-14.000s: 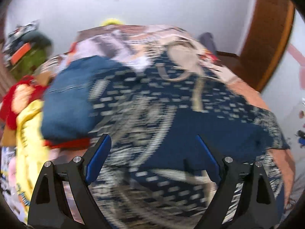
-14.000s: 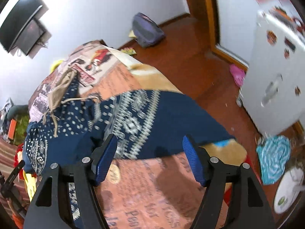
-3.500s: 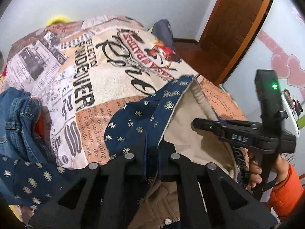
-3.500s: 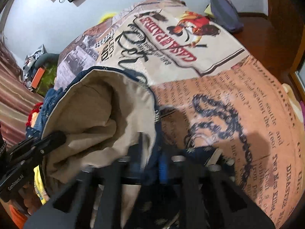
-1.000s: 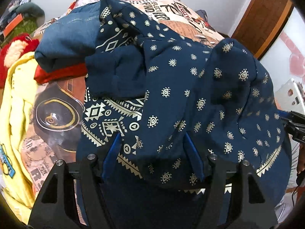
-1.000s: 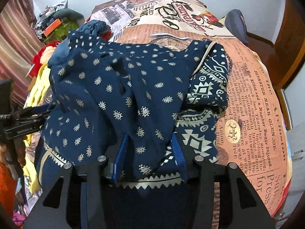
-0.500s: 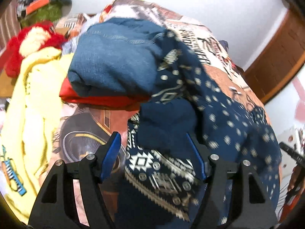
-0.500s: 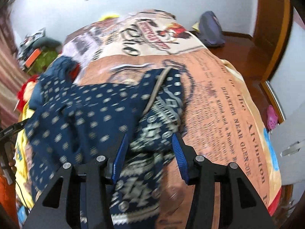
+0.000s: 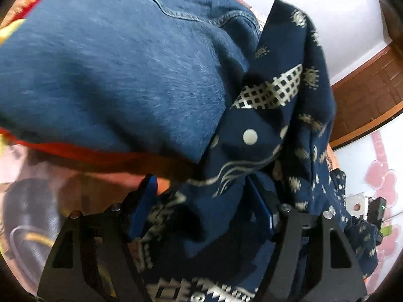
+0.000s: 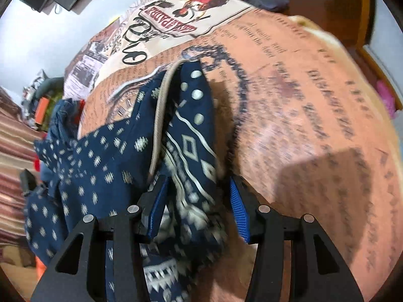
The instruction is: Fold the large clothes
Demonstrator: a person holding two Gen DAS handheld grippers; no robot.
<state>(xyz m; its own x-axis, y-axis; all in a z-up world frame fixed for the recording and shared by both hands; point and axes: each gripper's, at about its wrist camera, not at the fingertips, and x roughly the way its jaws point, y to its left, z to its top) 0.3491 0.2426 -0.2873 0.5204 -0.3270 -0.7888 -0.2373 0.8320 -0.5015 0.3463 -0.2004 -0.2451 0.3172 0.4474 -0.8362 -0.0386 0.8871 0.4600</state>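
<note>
Left wrist view: the left gripper (image 9: 201,201) has its blue-padded fingers (image 9: 142,207) spread apart, with a bunched fold of the navy patterned garment (image 9: 277,115) lying between them; whether the pads press on the cloth cannot be told. Its jaws have just been opening a little. Just beyond the fingers, the garment lies against a folded pile of blue denim (image 9: 113,70) with a red cloth (image 9: 83,152) under it.

Right wrist view: the right gripper (image 10: 197,207) also has its fingers parted around a hanging fold of the same garment (image 10: 105,166), grip unclear. The cloth spreads leftward over a bed covered in a newspaper-print bedspread (image 10: 302,105).
</note>
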